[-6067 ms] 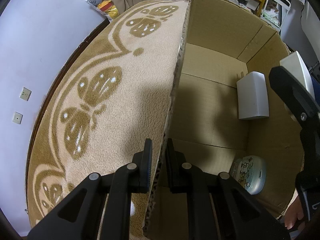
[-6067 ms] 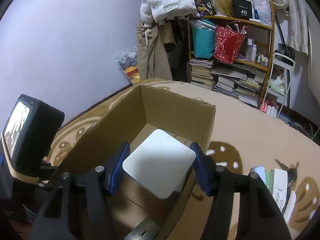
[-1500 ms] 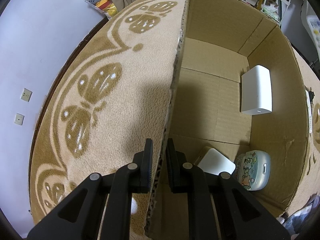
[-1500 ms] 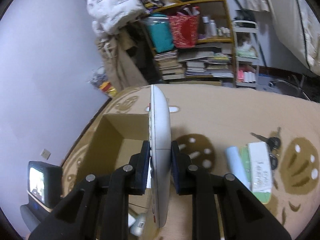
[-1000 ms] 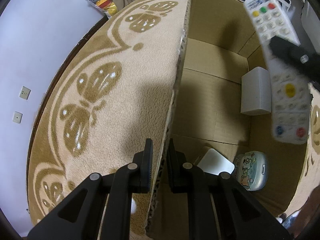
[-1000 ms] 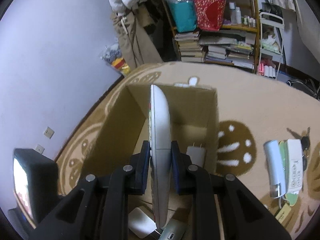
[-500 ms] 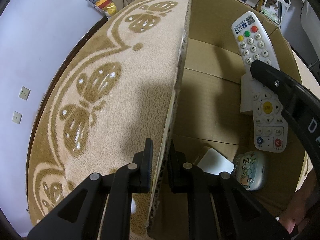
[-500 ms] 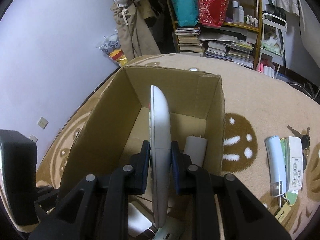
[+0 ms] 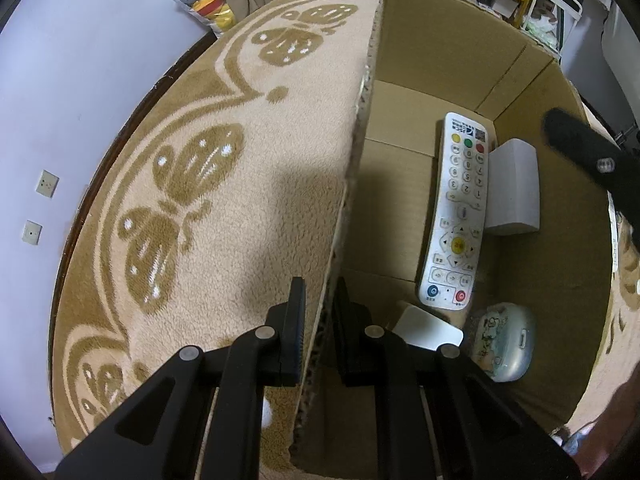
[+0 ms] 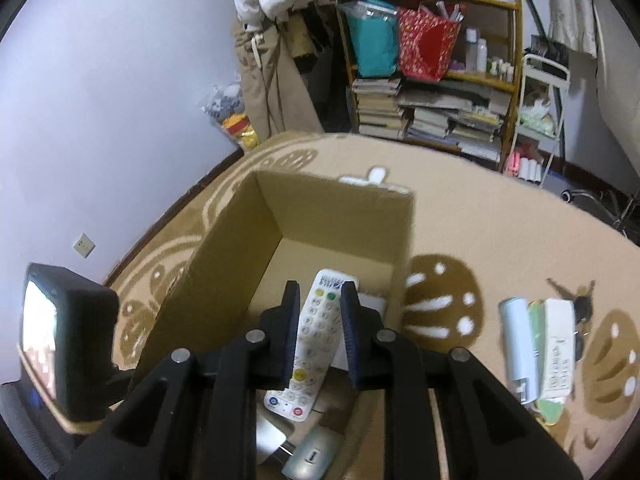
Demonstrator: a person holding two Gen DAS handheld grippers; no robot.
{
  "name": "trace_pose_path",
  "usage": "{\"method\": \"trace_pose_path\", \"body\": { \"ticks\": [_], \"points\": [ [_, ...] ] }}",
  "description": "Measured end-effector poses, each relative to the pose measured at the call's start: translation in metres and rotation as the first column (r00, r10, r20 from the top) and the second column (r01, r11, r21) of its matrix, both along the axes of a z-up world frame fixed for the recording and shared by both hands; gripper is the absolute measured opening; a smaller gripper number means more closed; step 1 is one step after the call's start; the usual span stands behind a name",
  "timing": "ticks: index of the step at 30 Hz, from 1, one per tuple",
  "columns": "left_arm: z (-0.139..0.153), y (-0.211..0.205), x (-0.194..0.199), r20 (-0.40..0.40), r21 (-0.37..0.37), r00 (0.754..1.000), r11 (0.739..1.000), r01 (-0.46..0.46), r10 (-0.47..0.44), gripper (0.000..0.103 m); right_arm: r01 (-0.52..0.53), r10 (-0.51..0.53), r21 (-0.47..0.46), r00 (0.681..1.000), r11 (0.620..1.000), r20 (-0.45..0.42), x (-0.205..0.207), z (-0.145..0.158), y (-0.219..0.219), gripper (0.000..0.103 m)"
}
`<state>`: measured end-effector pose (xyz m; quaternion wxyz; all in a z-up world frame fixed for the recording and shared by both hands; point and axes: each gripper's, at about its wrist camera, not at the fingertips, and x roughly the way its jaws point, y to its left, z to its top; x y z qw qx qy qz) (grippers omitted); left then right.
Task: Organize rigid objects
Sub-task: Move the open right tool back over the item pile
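An open cardboard box [image 9: 440, 52] stands on the patterned carpet. My left gripper [image 9: 320, 284] is shut on its near side wall, one finger inside and one outside. A white remote [image 9: 456, 216] lies face up on the box floor, resting against a white adapter [image 9: 514, 188]. A white square block [image 9: 428, 332] and a cartoon-printed case [image 9: 504, 340] sit at the near end. My right gripper [image 10: 320, 288] hovers above the box [image 10: 340, 204], jaws close together with nothing between them. Through the gap I see the remote [image 10: 316, 332] below.
On the carpet right of the box lie a white tube [image 10: 518, 344], a white flat device [image 10: 558, 352] and keys [image 10: 580, 300]. A crowded bookshelf [image 10: 432, 100] stands behind. The left gripper's body [image 10: 60, 340] is at the box's left wall. A hand [image 9: 616, 420] shows at bottom right.
The remote has left my right gripper and now lies flat in the box. The right gripper has lifted and drawn back. My left gripper has kept its hold on the wall.
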<state>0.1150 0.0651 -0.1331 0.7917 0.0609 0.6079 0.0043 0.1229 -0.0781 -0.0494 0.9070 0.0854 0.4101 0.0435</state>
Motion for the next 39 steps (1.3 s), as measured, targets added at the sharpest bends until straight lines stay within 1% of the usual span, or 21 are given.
{"method": "trace_pose_path", "body": {
  "ticks": [3,4,5,6,8,9,12,14,17,21,24,28,33,39],
  "points": [
    [0.001,-0.002,-0.001,0.002,0.006,1.0,1.0,0.004,-0.004,0.012,0.036,-0.036,-0.005,0.999,0.999,0.008,-0.006,0.006,-0.013,0.023],
    [0.001,-0.002,-0.001,0.003,0.008,1.0,1.0,0.005,-0.005,0.012,0.05,-0.05,-0.008,0.999,0.999,0.008,-0.008,0.007,-0.019,0.025],
    [0.001,-0.002,-0.001,0.004,0.008,1.0,1.0,0.006,-0.006,0.012,0.057,-0.057,-0.012,0.998,0.998,0.007,-0.01,0.008,-0.023,0.031],
    [0.001,-0.002,-0.001,0.003,0.009,1.0,1.0,0.005,-0.005,0.012,0.064,-0.064,-0.018,0.998,0.998,0.005,-0.012,0.008,-0.027,0.035],
    [0.001,-0.002,-0.001,0.003,0.006,1.0,1.0,0.004,-0.005,0.012,0.088,-0.088,-0.04,0.996,0.995,0.008,-0.019,0.008,-0.037,0.049],
    [0.001,-0.002,-0.001,0.003,0.006,1.0,1.0,0.004,-0.004,0.012,0.097,-0.097,-0.048,0.995,0.994,0.009,-0.021,0.008,-0.042,0.051],
    [0.001,-0.002,-0.001,0.003,0.008,1.0,1.0,0.004,-0.004,0.012,0.144,-0.143,-0.07,0.99,0.987,0.01,-0.03,0.006,-0.058,0.066],
    [0.002,-0.002,-0.001,0.003,0.007,1.0,1.0,0.003,-0.003,0.013,0.173,-0.173,-0.076,0.985,0.982,0.007,-0.036,0.004,-0.067,0.083],
    [0.002,-0.001,-0.001,0.002,0.005,1.0,1.0,0.002,-0.002,0.013,0.205,-0.207,-0.086,0.978,0.975,-0.011,-0.042,-0.002,-0.078,0.095],
    [0.002,0.0,-0.001,0.002,0.006,1.0,1.0,0.002,-0.002,0.013,0.252,-0.259,-0.113,0.964,0.961,-0.055,-0.053,-0.015,-0.092,0.097],
    [0.002,0.0,0.0,0.001,0.005,1.0,1.0,0.001,-0.001,0.013,0.271,-0.281,-0.118,0.956,0.955,-0.08,-0.065,-0.024,-0.1,0.097],
    [0.002,0.0,-0.001,0.002,0.006,1.0,1.0,0.003,-0.003,0.013,0.313,-0.326,-0.119,0.938,0.942,-0.119,-0.077,-0.039,-0.114,0.097],
    [0.002,0.001,-0.001,0.002,0.003,1.0,1.0,0.001,-0.001,0.013,0.357,-0.368,-0.09,0.917,0.93,-0.153,-0.088,-0.052,-0.129,0.097],
    [0.002,0.001,-0.001,0.002,0.004,1.0,1.0,0.002,-0.002,0.013,0.379,-0.387,-0.075,0.897,0.922,-0.213,-0.096,-0.072,-0.14,0.097]
  ]
}}
